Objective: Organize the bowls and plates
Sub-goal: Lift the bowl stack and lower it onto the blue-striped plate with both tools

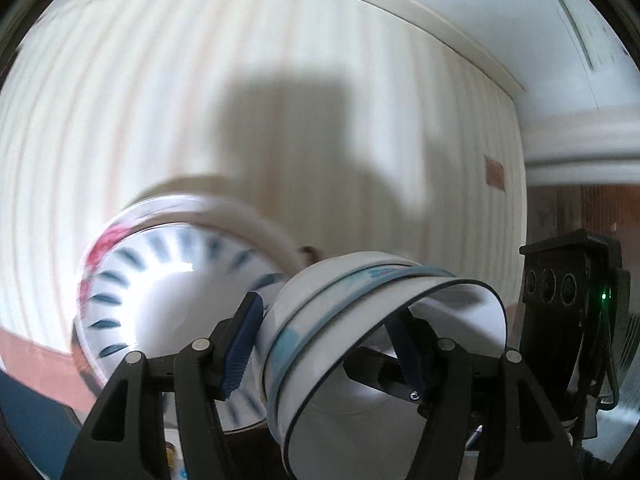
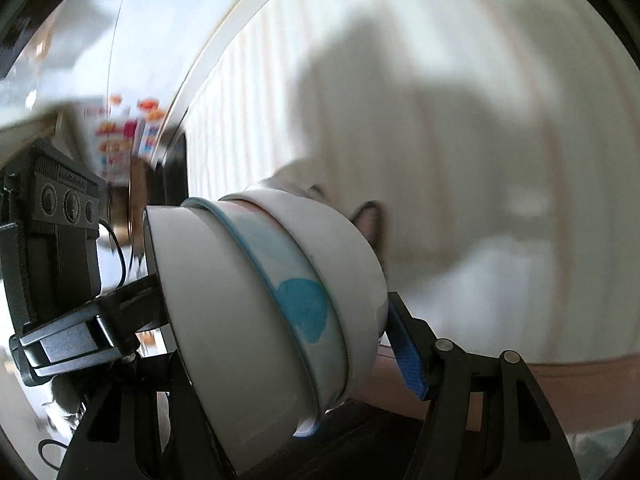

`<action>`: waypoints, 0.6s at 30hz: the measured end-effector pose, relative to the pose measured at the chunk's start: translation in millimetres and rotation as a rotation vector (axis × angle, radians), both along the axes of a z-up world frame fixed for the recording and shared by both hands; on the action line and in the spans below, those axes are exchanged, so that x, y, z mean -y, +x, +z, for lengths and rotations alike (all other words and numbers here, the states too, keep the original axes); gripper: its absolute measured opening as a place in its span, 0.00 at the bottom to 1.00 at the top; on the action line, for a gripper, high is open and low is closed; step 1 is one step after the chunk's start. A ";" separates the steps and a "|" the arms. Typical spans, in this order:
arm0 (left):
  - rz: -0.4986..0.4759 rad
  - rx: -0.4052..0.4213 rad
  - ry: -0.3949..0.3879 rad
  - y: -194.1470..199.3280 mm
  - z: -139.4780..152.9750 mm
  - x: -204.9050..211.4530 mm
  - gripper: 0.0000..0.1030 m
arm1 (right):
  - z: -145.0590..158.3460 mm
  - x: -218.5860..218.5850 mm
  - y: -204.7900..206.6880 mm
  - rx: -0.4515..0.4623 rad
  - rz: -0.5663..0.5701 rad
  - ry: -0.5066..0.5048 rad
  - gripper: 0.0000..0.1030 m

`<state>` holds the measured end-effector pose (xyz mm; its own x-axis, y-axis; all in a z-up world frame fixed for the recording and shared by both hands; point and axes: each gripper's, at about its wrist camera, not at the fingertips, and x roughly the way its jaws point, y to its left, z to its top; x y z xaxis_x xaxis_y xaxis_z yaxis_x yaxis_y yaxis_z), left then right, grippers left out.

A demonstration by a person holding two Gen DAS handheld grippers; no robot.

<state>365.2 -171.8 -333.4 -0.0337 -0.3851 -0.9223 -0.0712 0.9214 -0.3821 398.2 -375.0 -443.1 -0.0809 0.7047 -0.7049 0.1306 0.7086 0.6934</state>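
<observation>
Both grippers hold one nested stack of three bowls, tipped on its side in the air. In the left wrist view my left gripper point(image 1: 324, 340) is shut on the stack of bowls point(image 1: 360, 320), one blue pad point(image 1: 244, 344) outside and one inside the rim. In the right wrist view my right gripper point(image 2: 280, 320) is shut on the same stack of bowls point(image 2: 248, 320); its blue pad point(image 2: 408, 356) presses the outer white bowl. The middle bowl has blue marks point(image 2: 304, 308). A blurred plate with dark blue dashes and a red flower point(image 1: 152, 280) lies behind the stack.
A cream striped wall point(image 1: 240, 100) fills the background, with my shadow on it. The other gripper's black camera body point(image 1: 568, 292) shows at the right of the left wrist view, and at the left of the right wrist view point(image 2: 60, 220). Colourful boxes point(image 2: 128, 136) sit far left.
</observation>
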 end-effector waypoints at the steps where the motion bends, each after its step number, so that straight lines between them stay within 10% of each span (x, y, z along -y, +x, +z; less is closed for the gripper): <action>1: 0.026 -0.001 0.002 -1.7 -1.1 -11.6 0.58 | -0.6 -10.9 0.4 -0.001 0.025 0.004 0.64; 18: 0.228 -0.046 0.032 -27.2 -33.0 -97.0 0.58 | -37.6 -142.8 -3.1 -0.031 0.265 -0.009 0.64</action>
